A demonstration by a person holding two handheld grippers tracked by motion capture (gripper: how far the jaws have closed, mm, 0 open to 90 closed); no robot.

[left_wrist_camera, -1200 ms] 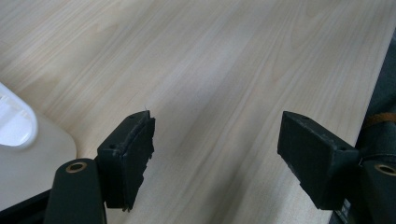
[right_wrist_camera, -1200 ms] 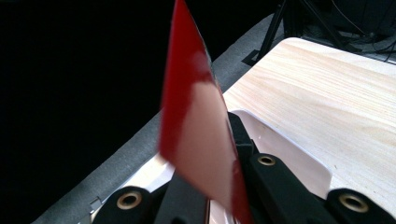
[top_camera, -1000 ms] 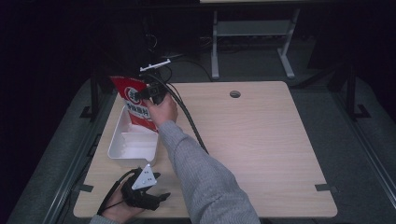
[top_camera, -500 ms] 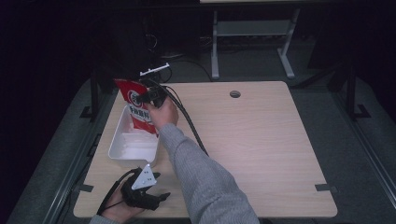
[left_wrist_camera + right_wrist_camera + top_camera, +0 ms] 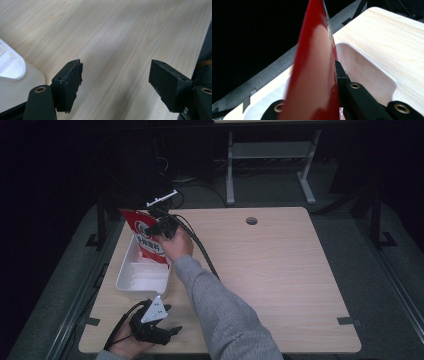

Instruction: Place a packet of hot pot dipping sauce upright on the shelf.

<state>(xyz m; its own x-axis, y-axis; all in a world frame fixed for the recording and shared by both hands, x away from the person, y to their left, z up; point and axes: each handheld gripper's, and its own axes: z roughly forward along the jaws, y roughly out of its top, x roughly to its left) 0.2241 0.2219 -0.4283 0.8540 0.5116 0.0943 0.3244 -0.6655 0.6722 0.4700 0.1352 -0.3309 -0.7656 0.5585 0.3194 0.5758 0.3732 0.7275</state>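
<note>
**Dark lab or studio recording setup**

Looks like a lab, not a home. Bare light-wood desk [image 5: 280, 270] with a cable hole [image 5: 251, 220], grey carpet floor [image 5: 385, 285], a metal stand [image 5: 270, 155] at top centre, loose cables [image 5: 200, 190] behind, black unlit surroundings.

- The worktop [image 5: 280, 270] was a pale wood-grain board with a round cable hole [image 5: 251, 220] near its far edge.
- A white tray [image 5: 131, 279] lay on its left part.
- The left hand-held gripper [image 5: 172, 330] rested near the front-left corner.
</note>
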